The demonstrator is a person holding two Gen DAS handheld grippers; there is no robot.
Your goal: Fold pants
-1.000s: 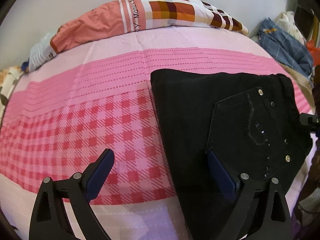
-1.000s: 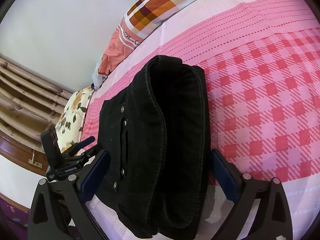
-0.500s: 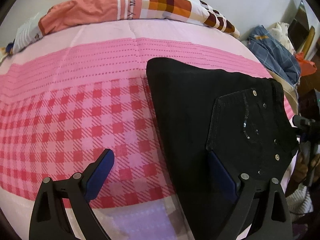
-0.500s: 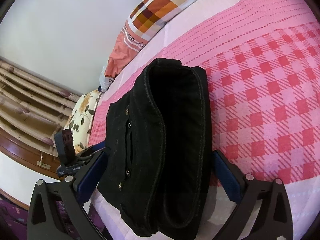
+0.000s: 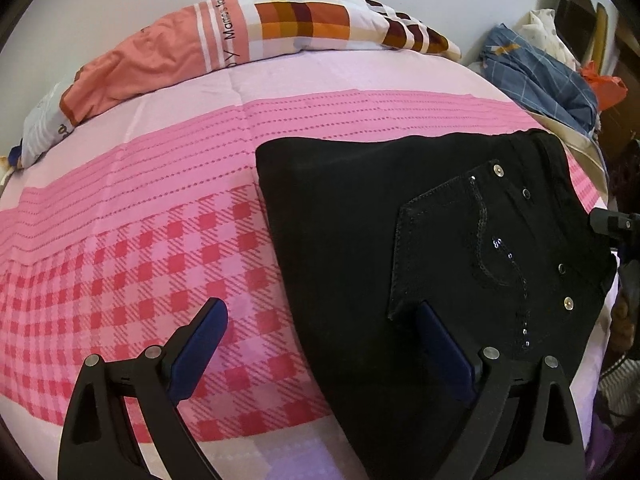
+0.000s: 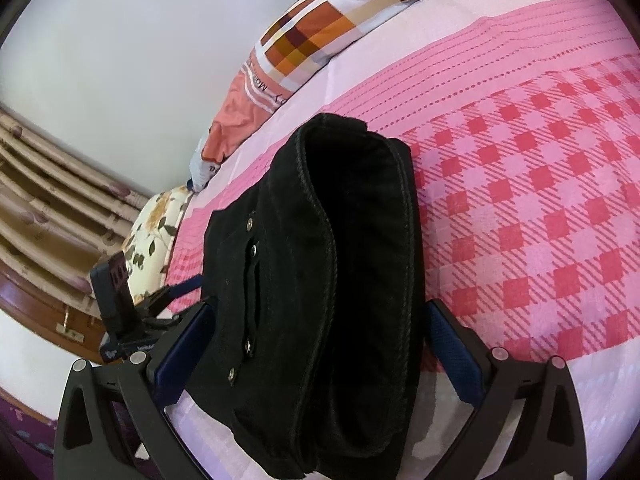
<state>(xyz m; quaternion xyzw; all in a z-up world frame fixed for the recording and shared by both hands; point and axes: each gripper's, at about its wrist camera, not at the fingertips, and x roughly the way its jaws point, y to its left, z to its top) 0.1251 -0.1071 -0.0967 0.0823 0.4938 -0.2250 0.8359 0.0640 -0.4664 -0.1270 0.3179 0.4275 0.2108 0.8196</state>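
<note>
Black pants [image 5: 360, 240] lie folded on the pink bedspread [image 5: 160, 240] (looks near-final). Left gripper [image 5: 320, 344] and right gripper [image 6: 316, 352] both spread apart, holding nothing. Next: probably smooth or withdraw.

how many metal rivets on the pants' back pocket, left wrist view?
2 silver rivets on the back pocket of the black pants: upper corner rivet, lower corner rivet. Dark studs and sequins sit between them; more may be hidden.

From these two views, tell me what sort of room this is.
Most likely a bedroom. The black pants lie folded on a bed with a pink checked sheet, a patchwork pillow rests against the wall, and a heap of clothes sits beside it.
</note>
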